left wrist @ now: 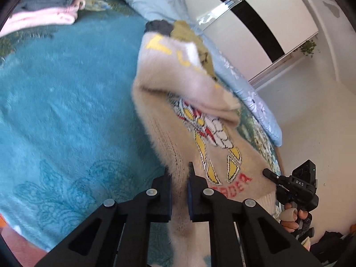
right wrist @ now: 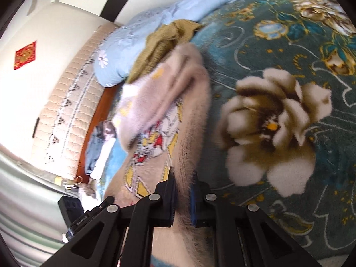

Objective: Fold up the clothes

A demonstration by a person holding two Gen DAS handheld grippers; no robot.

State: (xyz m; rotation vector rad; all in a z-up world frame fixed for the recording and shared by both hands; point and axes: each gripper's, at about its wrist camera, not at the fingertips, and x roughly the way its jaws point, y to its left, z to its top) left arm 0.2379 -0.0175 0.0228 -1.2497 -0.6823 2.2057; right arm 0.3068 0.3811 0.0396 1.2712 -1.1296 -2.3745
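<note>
The fuzzy cream sweater (left wrist: 178,120) hangs stretched above the bed (left wrist: 66,102), its hem pinched at 2 spots. The left gripper (left wrist: 179,178) has its jaws clamped on one edge, fabric bunched between them; the right gripper (right wrist: 183,178) grips the other edge the same way.

Left tool (left wrist: 179,178): matte black arms, blue finger pads, grey round fasteners. Right tool (right wrist: 183,179): identical build, housing marked "DAS". Hand (left wrist: 291,219): bare skin, fingers visible.
</note>
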